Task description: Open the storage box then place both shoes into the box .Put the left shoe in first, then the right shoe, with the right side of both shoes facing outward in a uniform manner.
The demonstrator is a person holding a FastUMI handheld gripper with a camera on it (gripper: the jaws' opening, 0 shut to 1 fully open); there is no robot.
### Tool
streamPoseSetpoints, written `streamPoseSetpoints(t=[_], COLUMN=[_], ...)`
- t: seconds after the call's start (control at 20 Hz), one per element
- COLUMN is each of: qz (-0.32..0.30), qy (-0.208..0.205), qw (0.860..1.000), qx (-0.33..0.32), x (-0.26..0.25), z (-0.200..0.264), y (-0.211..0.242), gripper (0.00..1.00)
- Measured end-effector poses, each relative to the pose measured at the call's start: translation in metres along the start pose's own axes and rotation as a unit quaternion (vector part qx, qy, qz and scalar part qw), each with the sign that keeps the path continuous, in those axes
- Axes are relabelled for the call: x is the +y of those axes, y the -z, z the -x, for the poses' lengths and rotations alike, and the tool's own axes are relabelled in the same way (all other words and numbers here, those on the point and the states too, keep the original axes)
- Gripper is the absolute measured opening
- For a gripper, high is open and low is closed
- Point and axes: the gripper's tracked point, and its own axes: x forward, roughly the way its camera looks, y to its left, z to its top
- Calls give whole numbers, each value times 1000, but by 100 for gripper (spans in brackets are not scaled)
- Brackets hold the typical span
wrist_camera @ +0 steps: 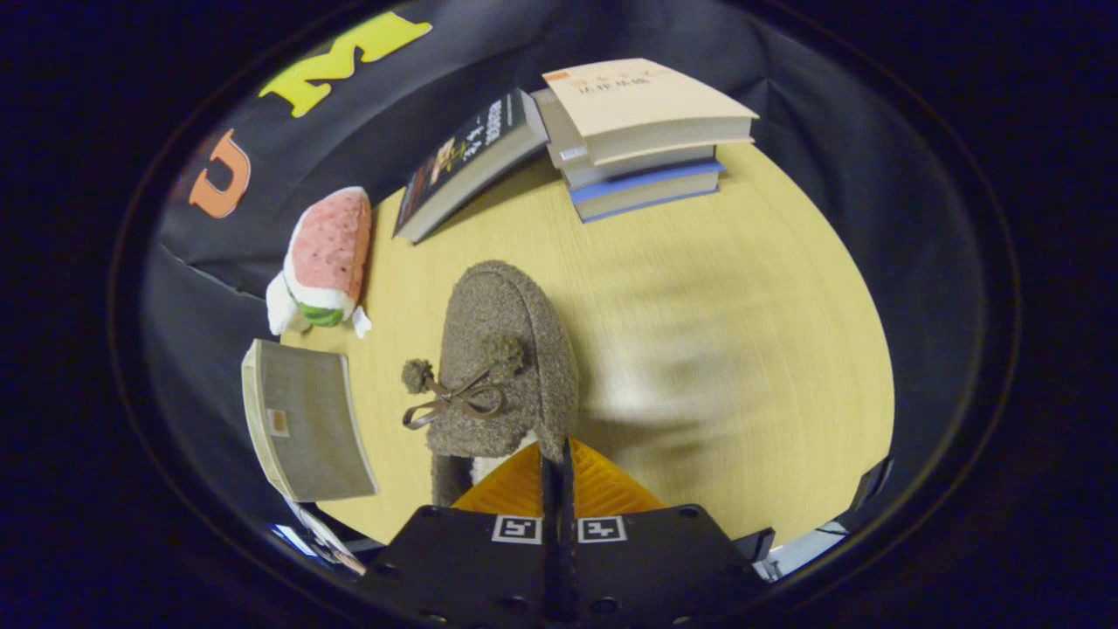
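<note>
My tool (555, 463), fingers pressed together, pinches the heel rim of one fuzzy brown shoe (505, 349) on the table (742, 349). At 12 o'clock, three stacked books (646, 140); one leaning book (467, 162) at 11; one plush toy (323, 258) at 10.

A fuzzy, rough cloth shoe (507, 349) lies on a smooth, matt wood-grain table (742, 332) beside a plush toy (325, 258).

Gripper (556, 476): two fingers pressed together, on a black body with two square markers and round holes.
</note>
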Motion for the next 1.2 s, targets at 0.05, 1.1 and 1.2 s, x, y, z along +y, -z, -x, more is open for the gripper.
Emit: streamPoseSetpoints(t=[0.05,1.1,1.2], qz=[1,141,154], qy=[-6,-95,-62], qw=[1000,985,986], qx=[-9,18,14], x=[12,395,408], z=[12,38,11], y=[-4,82,91], gripper=[0,0,0])
